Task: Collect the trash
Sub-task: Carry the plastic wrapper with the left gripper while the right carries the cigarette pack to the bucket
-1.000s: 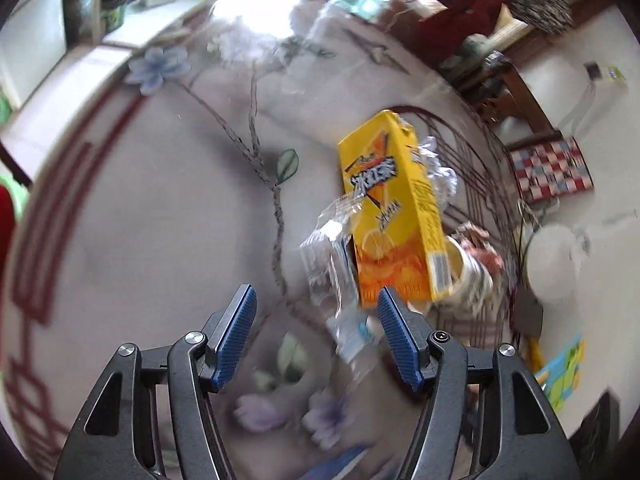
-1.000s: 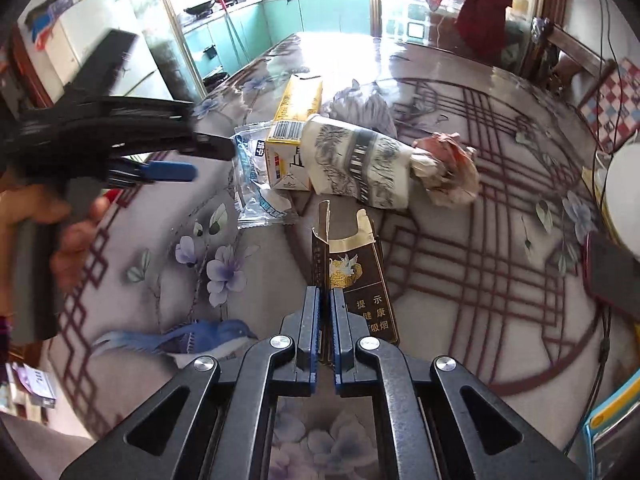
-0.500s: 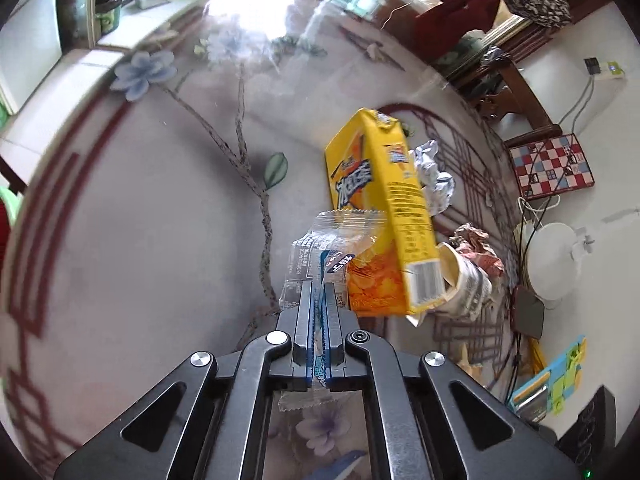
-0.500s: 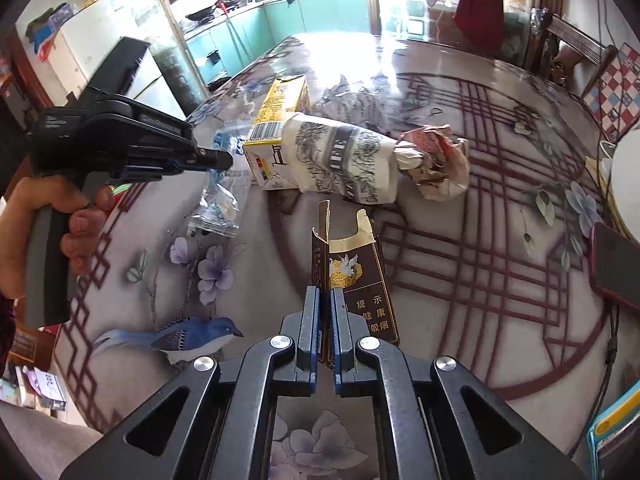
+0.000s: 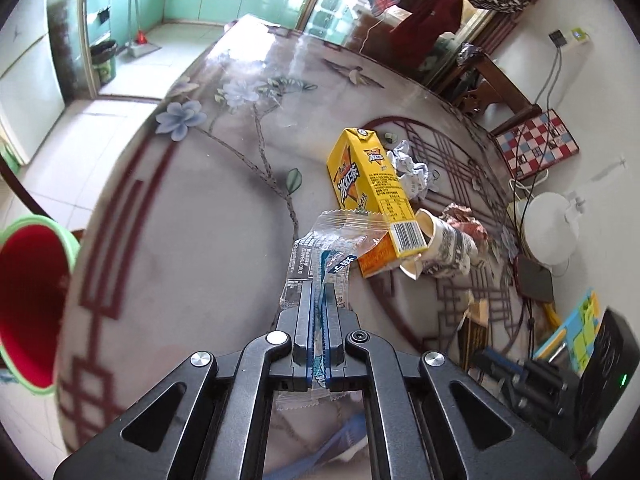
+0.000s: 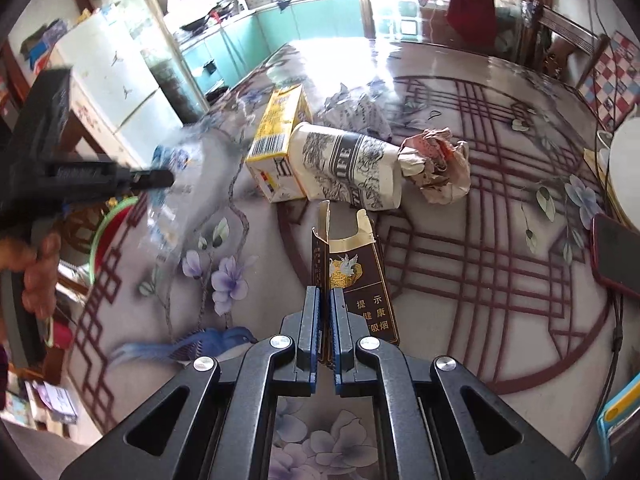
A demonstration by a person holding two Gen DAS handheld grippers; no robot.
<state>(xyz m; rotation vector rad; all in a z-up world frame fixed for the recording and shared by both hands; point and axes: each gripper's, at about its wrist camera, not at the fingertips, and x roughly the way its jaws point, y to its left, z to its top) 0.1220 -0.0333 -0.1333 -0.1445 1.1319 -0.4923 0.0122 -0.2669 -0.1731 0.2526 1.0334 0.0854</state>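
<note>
My left gripper point(image 5: 319, 292) is shut on a clear plastic wrapper point(image 5: 340, 240), which hangs a little above the patterned table point(image 5: 180, 240). The right wrist view shows that wrapper point(image 6: 188, 184) blurred at the left gripper's tip point(image 6: 160, 178). My right gripper point(image 6: 325, 292) is shut on the side flap of an open brown cigarette pack point(image 6: 356, 272). Behind it lie a yellow drink carton point(image 6: 280, 132), a printed paper cup point(image 6: 352, 168) on its side, a crumpled brown wrapper point(image 6: 436, 168) and crumpled white paper point(image 6: 356, 108).
A red bin with a green rim point(image 5: 28, 300) stands beside the table's left edge. A red-cased phone point(image 6: 616, 256) and a white round appliance point(image 5: 548, 224) sit at the table's right. A hand point(image 6: 36, 280) holds the left gripper.
The left gripper went from open around the clear wrapper to shut on it, then rose with it, away from the yellow carton. The right gripper stayed shut on the cigarette pack.
</note>
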